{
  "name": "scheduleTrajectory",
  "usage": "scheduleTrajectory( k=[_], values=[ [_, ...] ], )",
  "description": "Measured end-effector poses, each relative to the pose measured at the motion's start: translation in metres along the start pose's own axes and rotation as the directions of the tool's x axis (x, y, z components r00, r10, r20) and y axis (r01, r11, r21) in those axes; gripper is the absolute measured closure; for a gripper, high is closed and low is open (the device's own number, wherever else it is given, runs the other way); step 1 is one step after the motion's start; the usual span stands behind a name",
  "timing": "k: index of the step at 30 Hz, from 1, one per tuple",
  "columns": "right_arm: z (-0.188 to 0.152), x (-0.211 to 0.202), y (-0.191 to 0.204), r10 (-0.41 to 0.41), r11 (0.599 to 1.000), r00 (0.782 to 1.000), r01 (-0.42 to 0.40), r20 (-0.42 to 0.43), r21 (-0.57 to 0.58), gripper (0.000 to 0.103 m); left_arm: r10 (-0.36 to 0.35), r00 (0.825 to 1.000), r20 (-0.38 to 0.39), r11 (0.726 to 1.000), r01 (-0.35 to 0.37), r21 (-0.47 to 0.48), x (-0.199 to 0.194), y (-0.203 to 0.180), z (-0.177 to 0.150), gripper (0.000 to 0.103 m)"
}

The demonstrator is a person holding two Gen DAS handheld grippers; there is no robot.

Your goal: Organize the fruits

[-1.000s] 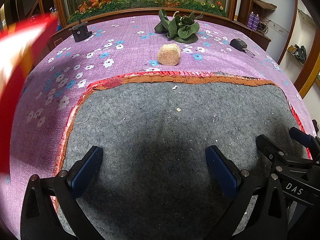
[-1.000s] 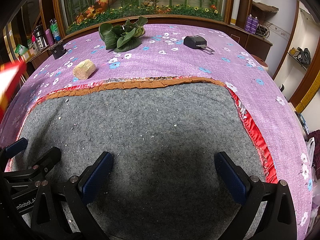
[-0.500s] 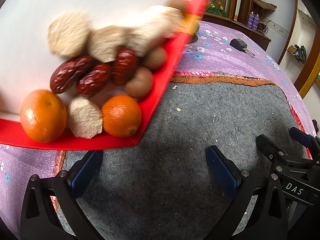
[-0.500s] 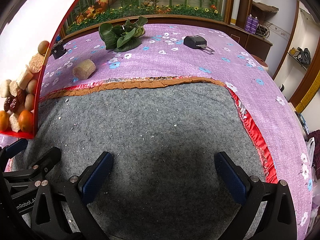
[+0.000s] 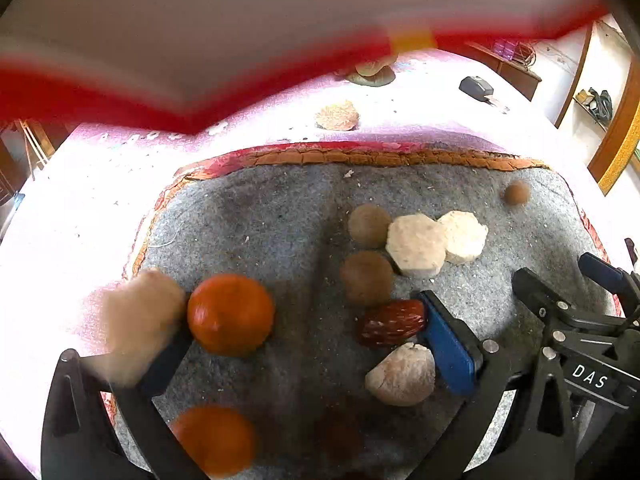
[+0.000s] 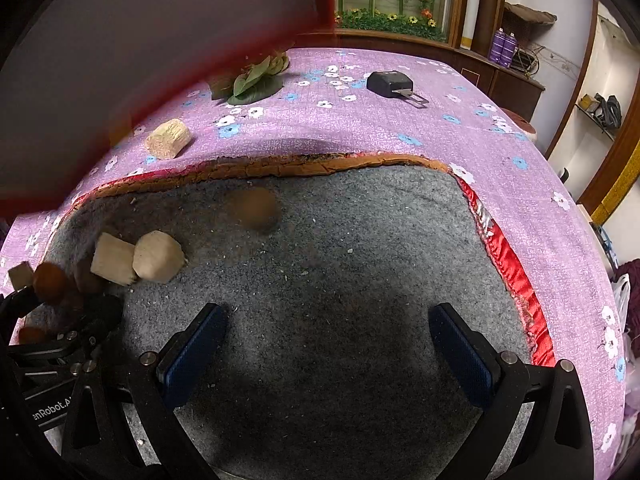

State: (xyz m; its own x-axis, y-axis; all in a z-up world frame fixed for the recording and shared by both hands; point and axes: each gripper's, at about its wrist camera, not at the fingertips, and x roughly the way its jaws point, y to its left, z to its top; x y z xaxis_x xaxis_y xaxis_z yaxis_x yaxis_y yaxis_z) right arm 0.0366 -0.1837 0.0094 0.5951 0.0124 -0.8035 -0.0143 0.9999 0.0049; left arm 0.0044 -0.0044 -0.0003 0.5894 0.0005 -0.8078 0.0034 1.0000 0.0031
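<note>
Fruits lie scattered on the grey felt mat [image 5: 248, 224]. An orange [image 5: 230, 314], a red date [image 5: 392, 322], brown longans [image 5: 366, 282] and pale cut chunks [image 5: 416, 245] rest between and ahead of my left gripper's fingers. A second orange [image 5: 214, 440] and a pale chunk [image 5: 140, 320] are blurred in motion. My left gripper [image 5: 308, 352] is open and holds nothing. In the right wrist view two pale chunks [image 6: 158, 256] sit at the left and a blurred longan [image 6: 254, 208] rolls on the mat. My right gripper [image 6: 326, 356] is open over bare felt.
A blurred red-rimmed white tray [image 5: 240, 20] hangs tilted over the table's far left and hides much of it. On the purple flowered cloth [image 6: 360, 128] lie another pale chunk [image 6: 168, 144], green leaves [image 6: 256, 80] and a black device [image 6: 390, 82].
The red tray swept in from the left, tipped, and its fruits spilled onto the grey mat; some still move. Neither gripper has moved or changed its opening.
</note>
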Motion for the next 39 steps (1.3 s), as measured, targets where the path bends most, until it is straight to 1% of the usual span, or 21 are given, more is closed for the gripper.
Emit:
scheduleTrajectory(
  k=[19,20,21,22,23,24,25,26,27,28,29,32,33,34,35,36,37,38,39],
  values=[
    [0.002,0.000,0.001,-0.001,1.000,1.000,0.001,-0.006,-0.005,0.000,-0.001,1.000,0.000,1.000,0.001,-0.001,0.002,0.001,0.001,0.000],
    [0.002,0.000,0.000,0.016,0.999,1.000,-0.016,-0.019,-0.033,0.000,0.000,1.000,0.000,1.000,0.000,0.000,0.002,0.000,0.001,0.000],
    [0.004,0.000,-0.002,0.048,0.997,0.998,-0.051,-0.047,-0.064,0.000,0.000,1.000,0.000,1.000,0.000,0.000,0.002,0.001,0.001,0.000],
    [0.007,0.000,-0.007,0.088,0.991,0.992,-0.096,-0.091,-0.089,0.000,0.001,1.000,0.001,1.000,-0.001,0.001,0.002,0.000,0.000,0.000],
    [0.008,-0.005,-0.014,0.135,0.986,0.985,-0.144,-0.109,-0.082,0.001,0.001,1.000,0.001,1.000,-0.001,0.001,0.002,-0.001,0.000,0.000],
    [0.007,-0.014,-0.026,0.198,0.978,0.976,-0.203,-0.092,-0.043,0.006,0.000,1.000,0.001,1.000,0.000,0.000,0.001,0.001,-0.001,0.000],
    [0.005,-0.026,-0.041,0.255,0.967,0.966,-0.255,-0.047,0.001,0.005,0.001,1.000,0.002,1.000,-0.001,0.001,0.001,0.001,-0.001,0.000],
    [0.003,-0.039,-0.054,0.293,0.956,0.956,-0.293,0.001,0.026,0.005,0.000,1.000,0.001,1.000,0.000,0.000,0.001,0.001,-0.001,0.000],
    [0.002,-0.047,-0.064,0.317,0.947,0.948,-0.317,0.012,0.045,0.005,0.001,1.000,0.001,1.000,-0.001,0.000,0.002,0.001,-0.001,0.000],
    [0.001,-0.057,-0.070,0.310,0.950,0.950,-0.311,0.049,0.027,0.005,0.000,1.000,0.001,1.000,0.000,0.000,0.003,0.001,-0.001,0.000],
    [0.001,-0.063,-0.071,0.283,0.959,0.956,-0.284,0.071,-0.007,0.005,0.000,1.000,0.001,1.000,0.000,0.001,0.002,0.001,-0.001,0.000],
    [0.003,-0.075,-0.076,0.276,0.961,0.959,-0.275,0.067,-0.026,0.005,0.000,1.000,0.001,1.000,0.000,0.000,0.003,0.001,-0.001,0.000],
    [0.004,-0.078,-0.075,0.288,0.957,0.956,-0.287,0.061,-0.028,0.005,0.000,1.000,0.001,1.000,0.000,0.000,0.003,0.001,-0.001,0.000],
    [0.009,-0.077,-0.075,0.287,0.958,0.957,-0.285,0.039,-0.037,0.006,0.000,1.000,0.001,1.000,0.000,0.000,0.003,0.001,-0.001,0.000],
    [0.010,-0.078,-0.071,0.292,0.956,0.955,-0.290,0.049,-0.044,0.007,0.000,1.000,0.001,1.000,0.000,0.000,0.003,0.001,-0.001,0.000],
    [0.014,-0.075,-0.068,0.295,0.955,0.955,-0.292,0.043,-0.052,0.009,0.000,1.000,0.000,1.000,0.000,0.000,0.003,0.001,-0.001,0.000],
    [0.020,-0.072,-0.060,0.308,0.950,0.950,-0.305,0.044,-0.066,0.015,-0.001,1.000,0.000,1.000,0.001,-0.001,0.003,0.001,-0.001,0.000],
    [0.026,-0.066,-0.054,0.313,0.948,0.949,-0.310,0.032,-0.077,0.018,0.001,1.000,0.000,1.000,-0.001,0.000,0.003,0.000,-0.001,0.000],
    [0.032,-0.060,-0.048,0.324,0.943,0.946,-0.322,0.021,-0.083,0.023,0.002,1.000,0.001,1.000,-0.002,0.001,0.003,0.001,-0.001,0.000]
  ],
)
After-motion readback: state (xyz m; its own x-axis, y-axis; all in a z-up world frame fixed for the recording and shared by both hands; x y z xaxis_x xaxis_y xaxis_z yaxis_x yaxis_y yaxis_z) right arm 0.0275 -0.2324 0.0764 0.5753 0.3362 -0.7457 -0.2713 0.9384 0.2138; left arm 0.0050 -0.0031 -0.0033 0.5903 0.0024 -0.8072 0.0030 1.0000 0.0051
